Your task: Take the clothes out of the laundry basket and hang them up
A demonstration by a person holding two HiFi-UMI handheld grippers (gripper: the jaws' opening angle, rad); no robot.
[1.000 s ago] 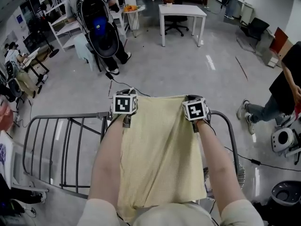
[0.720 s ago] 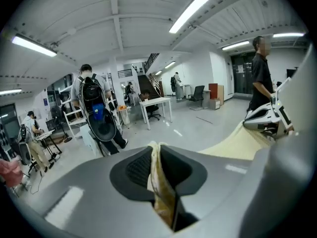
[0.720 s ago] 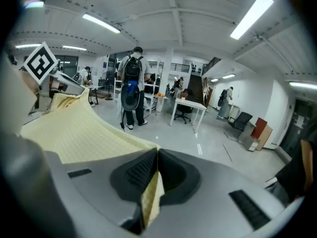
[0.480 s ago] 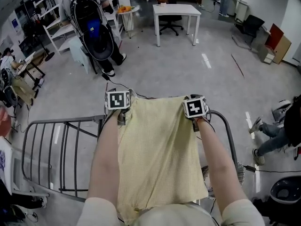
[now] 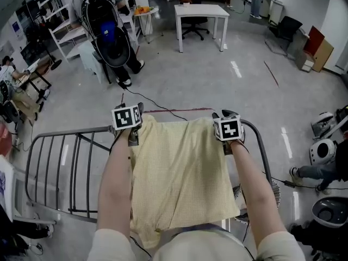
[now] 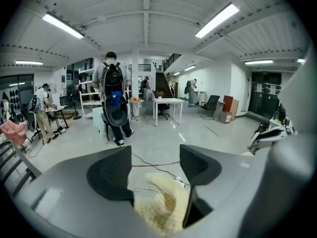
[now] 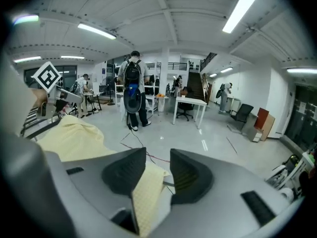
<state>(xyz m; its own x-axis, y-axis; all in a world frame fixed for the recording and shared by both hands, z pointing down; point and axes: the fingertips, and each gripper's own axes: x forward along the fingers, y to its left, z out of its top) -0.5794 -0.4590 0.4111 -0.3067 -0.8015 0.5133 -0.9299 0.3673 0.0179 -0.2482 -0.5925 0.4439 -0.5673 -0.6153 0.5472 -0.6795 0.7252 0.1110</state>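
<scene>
A pale yellow cloth (image 5: pixel 182 173) lies spread over the grey metal drying rack (image 5: pixel 60 173) in front of me. My left gripper (image 5: pixel 130 113) is at the cloth's far left corner and my right gripper (image 5: pixel 228 118) at its far right corner. In the left gripper view the left gripper (image 6: pixel 156 157) has just been opening. Its jaws stand wide apart, and a bunched fold of the cloth (image 6: pixel 161 205) lies low between them without being pressed. The right gripper (image 7: pixel 157 160) has also been opening. A gap shows between its jaws, and a strip of the cloth (image 7: pixel 143 192) rests against the left one.
The rack's curved right rail (image 5: pixel 261 145) runs beside my right arm. A cable (image 5: pixel 157 105) lies on the floor beyond the rack. Further off are a person with a black backpack (image 5: pixel 111 26) and a white table (image 5: pixel 200 12). Round machines (image 5: pixel 321 151) and a dark bin (image 5: pixel 331 216) are at the right.
My left gripper has shifted left, off the cloth's corner. The right one has barely moved. The person at the right edge has walked almost out of view.
</scene>
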